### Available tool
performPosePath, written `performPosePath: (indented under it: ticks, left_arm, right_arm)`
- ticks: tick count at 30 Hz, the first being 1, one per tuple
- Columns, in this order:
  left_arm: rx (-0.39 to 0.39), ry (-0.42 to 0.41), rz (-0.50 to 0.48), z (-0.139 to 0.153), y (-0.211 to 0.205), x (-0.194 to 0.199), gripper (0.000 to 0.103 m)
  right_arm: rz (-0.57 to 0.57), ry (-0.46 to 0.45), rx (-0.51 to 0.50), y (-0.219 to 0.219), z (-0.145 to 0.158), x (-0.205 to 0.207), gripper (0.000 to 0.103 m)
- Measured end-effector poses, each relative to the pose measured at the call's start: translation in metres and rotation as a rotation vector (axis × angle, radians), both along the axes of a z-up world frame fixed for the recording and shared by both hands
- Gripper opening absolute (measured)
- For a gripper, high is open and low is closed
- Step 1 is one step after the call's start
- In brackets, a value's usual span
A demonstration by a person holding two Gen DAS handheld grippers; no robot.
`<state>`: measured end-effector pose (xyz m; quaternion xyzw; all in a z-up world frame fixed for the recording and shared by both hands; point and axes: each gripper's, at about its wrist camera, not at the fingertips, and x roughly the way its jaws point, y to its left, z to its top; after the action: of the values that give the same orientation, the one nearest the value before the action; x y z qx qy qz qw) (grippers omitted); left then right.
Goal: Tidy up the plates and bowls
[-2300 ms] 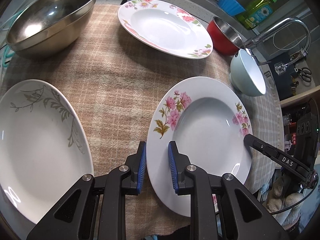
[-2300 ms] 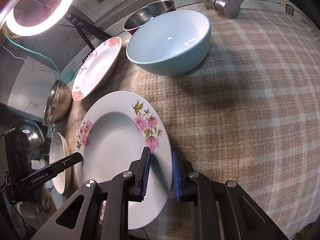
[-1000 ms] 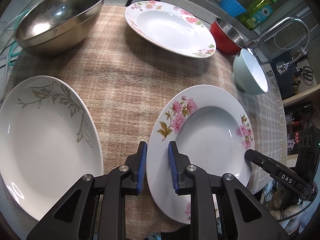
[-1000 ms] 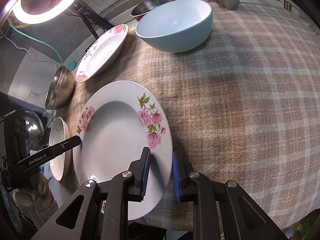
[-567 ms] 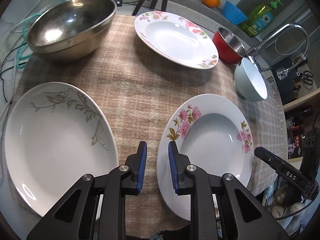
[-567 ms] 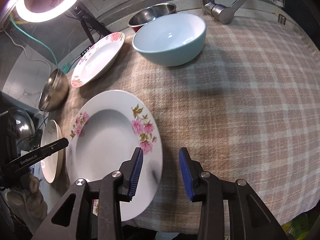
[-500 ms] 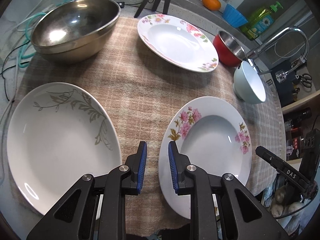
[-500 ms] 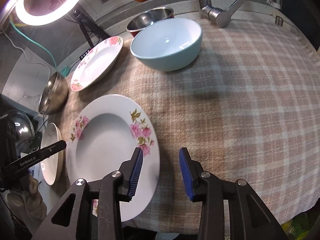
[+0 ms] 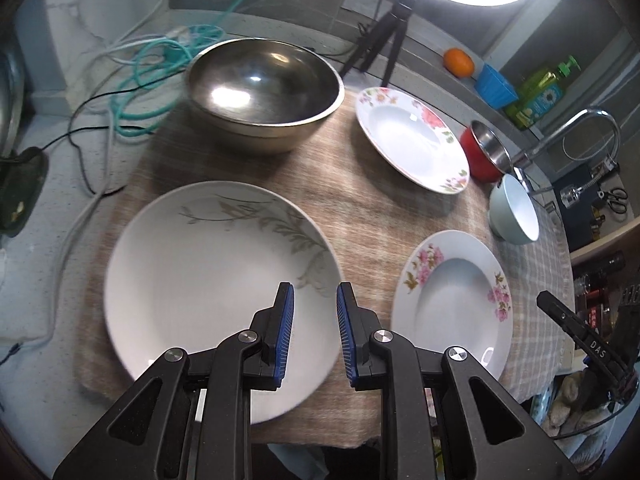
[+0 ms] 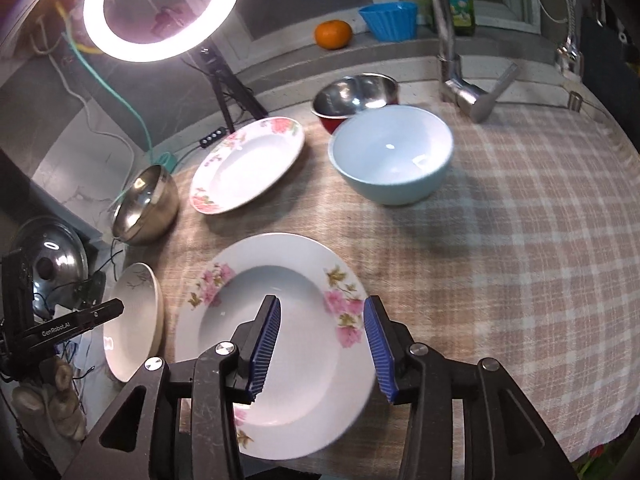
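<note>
Here, a bench (image 10: pixel 280 68) of pale speckled stone is covered by a checked cloth (image 10: pixel 520 260) in beige and white, lit by a ring light (image 10: pixel 160 8) on a tripod at the back. A faucet (image 10: pixel 452 40) is seen rising at the far edge, and an orange (image 10: pixel 333 34), a blue cup (image 10: pixel 388 20) and a green soap bottle (image 9: pixel 540 88) are lined along the ledge behind it. Loose cables (image 9: pixel 132 92) are coiled on the bare stone beside the cloth.

On the cloth, a large leaf-patterned plate (image 9: pixel 200 280) is laid below the left gripper (image 9: pixel 315 336), whose fingers (image 9: pixel 285 328) are held apart with nothing between them. A pink-flowered plate (image 10: pixel 280 300) is laid under the right gripper (image 10: pixel 322 352), whose fingers (image 10: pixel 266 340) are spread wide and hold nothing. Whether either gripper touches its plate cannot be told. Farther back, a second flowered plate (image 10: pixel 248 164), a steel bowl (image 9: pixel 264 92), a light blue bowl (image 10: pixel 392 152) and a red bowl (image 10: pixel 356 96) with a steel inside are set apart from one another, the red bowl just behind the blue one.

The near rims of both close plates are hidden by the gripper bodies. In the right wrist view the leaf-patterned plate is seen edge-on. Motion blur softens the cloth pattern.
</note>
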<state>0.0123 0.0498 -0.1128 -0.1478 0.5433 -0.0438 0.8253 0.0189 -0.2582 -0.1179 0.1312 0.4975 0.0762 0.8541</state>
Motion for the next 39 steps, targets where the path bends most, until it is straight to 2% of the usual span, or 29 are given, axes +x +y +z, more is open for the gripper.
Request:
performPosePath:
  ticks: [6,12,15,23,28,36,39]
  left_arm:
    - [0.01,-0.01,0.061,0.002,0.031,-0.01,0.021]
    - [0.038,-0.033,0.111,0.007,0.058,-0.021,0.027]
    - [0.054,-0.038,0.135,0.007,0.072,-0.025,0.027]
    - [0.069,-0.02,0.189,-0.004,0.105,-0.032,0.028]
    - [0.061,0.001,0.187,-0.016,0.111,-0.032,0.028]
    - [0.028,0.027,0.19,-0.031,0.117,-0.028,0.028]
    - [0.02,0.035,0.187,-0.036,0.119,-0.025,0.028]
  right_arm:
    - [0.063,-0.024,0.048,0.034,0.006,0.006,0.046]
    - [0.123,-0.002,0.009,0.076,0.006,0.014,0.046]
    - [0.15,0.029,0.029,0.092,0.002,0.019,0.046]
    - [0.246,0.032,0.049,0.143,-0.003,0.03,0.046]
    - [0.305,0.062,0.031,0.173,-0.017,0.038,0.036]
    - [0.319,0.152,0.025,0.194,-0.049,0.056,0.026]
    - [0.33,0.17,0.024,0.2,-0.055,0.059,0.025]
